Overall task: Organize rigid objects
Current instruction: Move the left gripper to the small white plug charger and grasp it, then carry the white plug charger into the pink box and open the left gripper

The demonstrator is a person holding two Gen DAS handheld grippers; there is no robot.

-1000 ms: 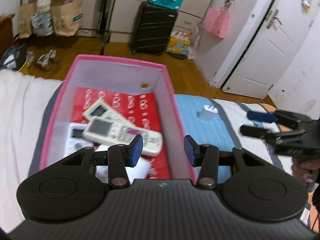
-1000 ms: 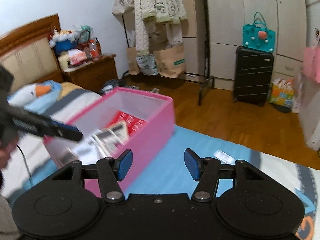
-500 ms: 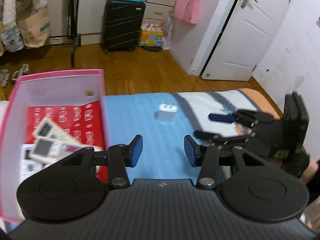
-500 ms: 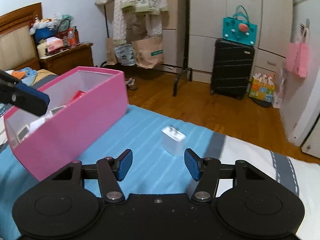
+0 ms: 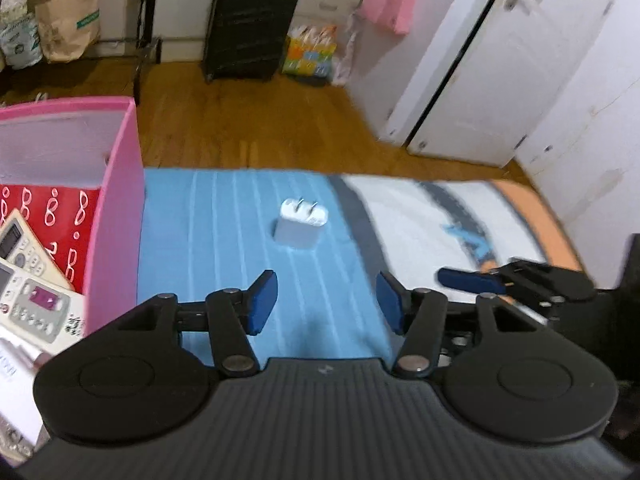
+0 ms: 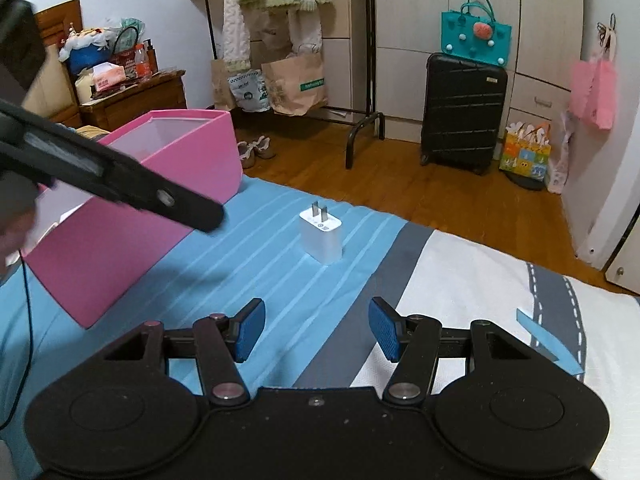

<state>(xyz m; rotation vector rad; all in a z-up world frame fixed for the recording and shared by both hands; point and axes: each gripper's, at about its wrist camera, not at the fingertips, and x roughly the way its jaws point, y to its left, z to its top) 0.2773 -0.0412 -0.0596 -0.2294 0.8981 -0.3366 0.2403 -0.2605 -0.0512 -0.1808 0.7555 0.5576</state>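
A white plug adapter (image 5: pixel 301 227) stands on the blue striped bedspread, prongs up; it also shows in the right wrist view (image 6: pixel 321 238). A pink box (image 5: pixel 116 216) to its left holds white remote controls (image 5: pixel 28 280); the box also shows in the right wrist view (image 6: pixel 160 204). My left gripper (image 5: pixel 326 302) is open and empty, a short way in front of the adapter. My right gripper (image 6: pixel 316 330) is open and empty, also short of the adapter. The right gripper shows at the right of the left wrist view (image 5: pixel 472 280). A left gripper finger crosses the right wrist view (image 6: pixel 120 176).
The bed ends at a wooden floor (image 6: pixel 440 188). Beyond stand a black suitcase (image 6: pixel 462 112), a clothes rack with paper bags (image 6: pixel 296 84), a wardrobe and a white door (image 5: pixel 480 80). A nightstand (image 6: pixel 132 100) stands beside the headboard.
My left gripper has swung right, from above the pink box to facing the adapter. My right gripper has moved closer to the adapter. Both stay open.
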